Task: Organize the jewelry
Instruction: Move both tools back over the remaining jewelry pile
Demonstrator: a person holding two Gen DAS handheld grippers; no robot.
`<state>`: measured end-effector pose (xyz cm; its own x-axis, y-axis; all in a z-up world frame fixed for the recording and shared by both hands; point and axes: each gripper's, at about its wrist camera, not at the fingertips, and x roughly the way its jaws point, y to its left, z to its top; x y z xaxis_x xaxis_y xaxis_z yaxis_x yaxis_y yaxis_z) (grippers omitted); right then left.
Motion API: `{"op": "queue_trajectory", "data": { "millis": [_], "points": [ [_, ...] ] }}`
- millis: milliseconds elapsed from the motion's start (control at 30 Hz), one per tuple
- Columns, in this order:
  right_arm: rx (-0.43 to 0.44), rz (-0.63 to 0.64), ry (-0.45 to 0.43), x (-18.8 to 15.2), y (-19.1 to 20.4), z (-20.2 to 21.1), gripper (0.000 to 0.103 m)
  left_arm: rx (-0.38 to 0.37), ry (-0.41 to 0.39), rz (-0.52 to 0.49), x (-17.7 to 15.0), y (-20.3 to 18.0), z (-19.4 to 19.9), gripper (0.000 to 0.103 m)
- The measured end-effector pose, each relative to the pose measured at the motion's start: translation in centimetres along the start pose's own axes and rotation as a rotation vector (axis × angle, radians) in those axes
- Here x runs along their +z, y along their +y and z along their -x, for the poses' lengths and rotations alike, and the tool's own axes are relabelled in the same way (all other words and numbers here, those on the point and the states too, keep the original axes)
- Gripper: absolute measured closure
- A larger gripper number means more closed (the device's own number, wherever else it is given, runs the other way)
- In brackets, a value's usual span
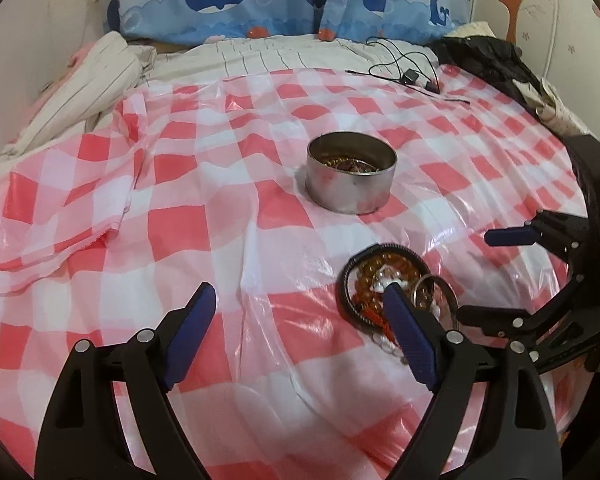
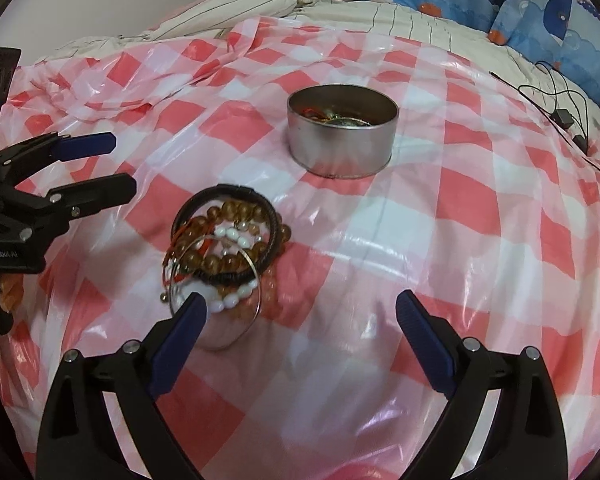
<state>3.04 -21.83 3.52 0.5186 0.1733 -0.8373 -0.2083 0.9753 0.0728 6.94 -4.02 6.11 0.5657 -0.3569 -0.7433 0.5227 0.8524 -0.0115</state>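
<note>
White lettering reading "GenRobot.AI" is seen on the black body of the left gripper (image 2: 88, 164) in the right wrist view; no other writing can be read.

The bed (image 1: 260, 60) is covered with a glossy, crinkled plastic sheet (image 1: 180, 240) checked in red, pink and white, with a cream striped cover showing at its far edge. Blue pillows (image 1: 260, 0) printed with cartoon whales are propped at the head of the bed. A thin black cable (image 1: 403, 68) with small black plugs is coiled near the far right corner of the sheet.

A round, straight-walled metal tin (image 2: 343, 130) with a dull brushed finish is set toward the middle of the bed; tangled chains and red thread are glimpsed inside it.

The jewelry pile (image 2: 228, 248) is found on the sheet nearer than the tin. It is made up of a braided black cord bracelet (image 2: 224, 194), round translucent amber beads (image 2: 236, 212), smooth white beads (image 2: 232, 234), a thin silver wire bangle (image 2: 256, 300) and some red thread.

The left gripper's black jaws with ridged blue pads are held wide apart with nothing between them, one pad lying over the near edge of the pile in its own view. The right gripper (image 2: 300, 312) is likewise spread wide and empty, its left pad just beside the bangle.
</note>
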Motion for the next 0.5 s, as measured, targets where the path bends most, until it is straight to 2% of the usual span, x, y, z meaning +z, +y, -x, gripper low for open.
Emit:
{"op": "queue_trajectory", "data": {
  "millis": [133,333,500],
  "points": [
    [-0.008,-0.006,0.006,-0.2,-0.2,-0.4,0.011,0.045,0.006,-0.049,-0.4,-0.5,-0.3,0.018],
    [-0.006,-0.009,0.003,0.2,-0.1,-0.8,0.011,0.046,-0.001,-0.052,0.1,-0.5,-0.7,0.017],
    [-0.005,0.0,0.014,0.5,0.1,-1.4,0.011,0.074,-0.014,-0.095,0.6,-1.3,-0.9,0.015]
  ]
}}
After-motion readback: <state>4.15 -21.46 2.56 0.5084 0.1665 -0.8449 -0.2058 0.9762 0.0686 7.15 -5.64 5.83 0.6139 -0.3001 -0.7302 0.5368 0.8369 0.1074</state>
